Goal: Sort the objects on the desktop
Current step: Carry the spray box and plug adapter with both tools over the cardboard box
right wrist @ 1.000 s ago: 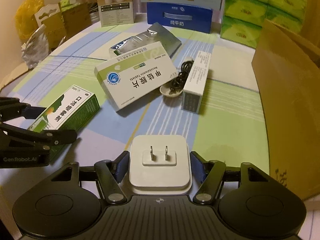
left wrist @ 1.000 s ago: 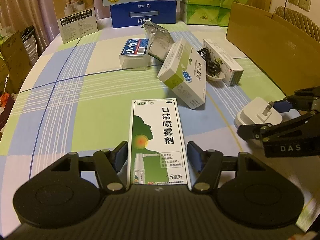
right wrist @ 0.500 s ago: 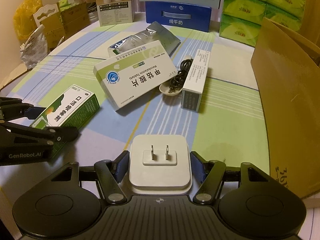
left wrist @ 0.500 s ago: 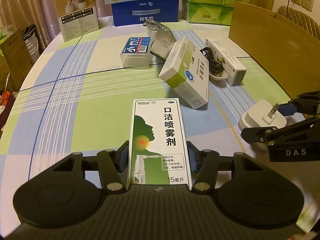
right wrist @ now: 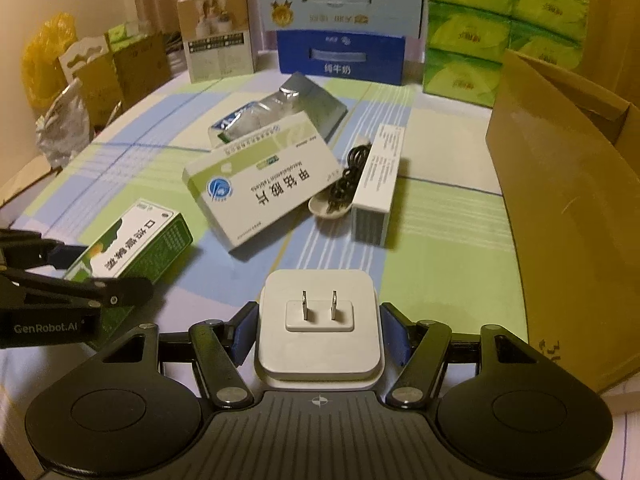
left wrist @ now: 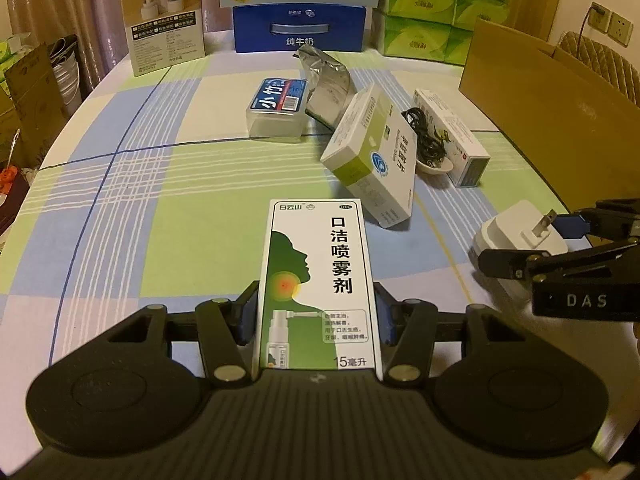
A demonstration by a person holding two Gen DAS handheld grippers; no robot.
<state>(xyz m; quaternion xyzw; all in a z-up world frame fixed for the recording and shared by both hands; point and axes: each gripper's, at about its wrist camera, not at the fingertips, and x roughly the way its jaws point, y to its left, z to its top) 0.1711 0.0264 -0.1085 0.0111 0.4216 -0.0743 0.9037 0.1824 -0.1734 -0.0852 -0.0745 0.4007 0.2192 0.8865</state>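
A white-and-green throat spray box (left wrist: pixel 316 272) lies lengthwise on the checked tablecloth, and my left gripper (left wrist: pixel 316 316) is shut on its near end, both blue pads against its long sides. In the right wrist view the same box (right wrist: pixel 132 240) sits at the left between the left gripper's fingers (right wrist: pixel 100 270). A white plug charger (right wrist: pixel 320 320), prongs up, rests on the cloth with my right gripper (right wrist: pixel 320 332) shut on its two sides. From the left wrist view the charger (left wrist: pixel 516 232) shows at the right edge, within the right gripper (left wrist: pixel 528 240).
Mid-table lie a white-green tablet box (left wrist: pixel 372 160), a long white box (left wrist: pixel 452 136), a small dish with a black cable (left wrist: pixel 428 148), a clear case (left wrist: pixel 276 108) and a foil pouch (left wrist: pixel 328 84). An open cardboard box (right wrist: pixel 560 200) stands right. Cartons and tissue packs line the back.
My left gripper's jaws have closed from a clear gap onto the sides of the spray box. The right gripper and the charger look unchanged.
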